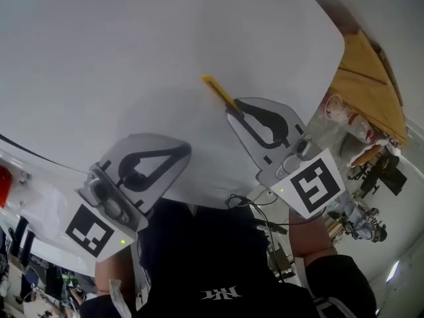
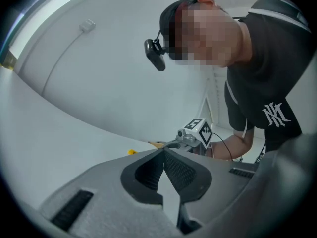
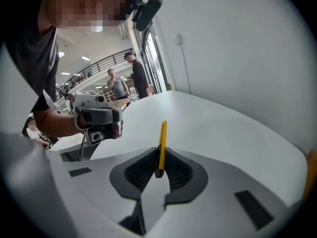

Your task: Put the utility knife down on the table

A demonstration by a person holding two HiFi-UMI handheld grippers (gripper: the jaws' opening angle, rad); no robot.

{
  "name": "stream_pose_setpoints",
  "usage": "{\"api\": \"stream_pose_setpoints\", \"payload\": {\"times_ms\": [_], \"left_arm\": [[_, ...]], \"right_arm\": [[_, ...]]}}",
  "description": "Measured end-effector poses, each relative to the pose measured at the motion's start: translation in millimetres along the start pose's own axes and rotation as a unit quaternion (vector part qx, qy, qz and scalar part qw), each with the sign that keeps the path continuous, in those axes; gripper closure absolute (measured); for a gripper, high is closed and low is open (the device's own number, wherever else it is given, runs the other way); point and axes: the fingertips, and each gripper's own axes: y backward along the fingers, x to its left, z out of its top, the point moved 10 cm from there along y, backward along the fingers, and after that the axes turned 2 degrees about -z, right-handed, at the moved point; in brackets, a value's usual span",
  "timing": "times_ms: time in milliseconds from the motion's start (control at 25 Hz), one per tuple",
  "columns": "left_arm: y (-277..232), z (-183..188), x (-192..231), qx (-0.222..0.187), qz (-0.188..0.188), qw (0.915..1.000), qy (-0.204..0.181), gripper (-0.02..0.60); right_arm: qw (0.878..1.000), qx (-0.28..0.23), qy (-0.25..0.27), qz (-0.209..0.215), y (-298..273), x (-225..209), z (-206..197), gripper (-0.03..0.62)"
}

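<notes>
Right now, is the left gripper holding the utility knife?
No: the left gripper is shut on nothing, while the right gripper clamps the utility knife.

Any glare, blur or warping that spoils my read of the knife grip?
Head view: fisheye warp bends the edge of the white table; even light, soft shadow on its near part. Right gripper view: slim yellow utility knife sharp in the right tool, no glare, dark corner vignette. Left gripper view: same vignette, left tool crisp.
</notes>
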Motion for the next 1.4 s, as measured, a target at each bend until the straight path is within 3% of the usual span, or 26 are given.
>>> {"api": "stream_pose_setpoints", "payload": {"times_ms": [280, 640, 1400], "left_arm": [[-3.8, -1.0, 2.7, 0.005, -0.014, 0.9999, -0.006, 0.575], [-6.9, -8.7, 3.1, 0.032, 0.006, 0.9992, -0.025, 0.575], [-3.9, -13.9, 4.6, 0.028, 0.001, 0.9993, -0.023, 0.575]], "right_arm": [[0.999, 0.027, 0.019, -0.026, -9.7, -1.6, 1.7, 0.548], [0.997, 0.062, 0.020, -0.038, -11.8, -0.5, -8.0, 0.548], [0.989, 0.106, 0.074, -0.070, -26.7, 6.3, -19.0, 0.547]]}}
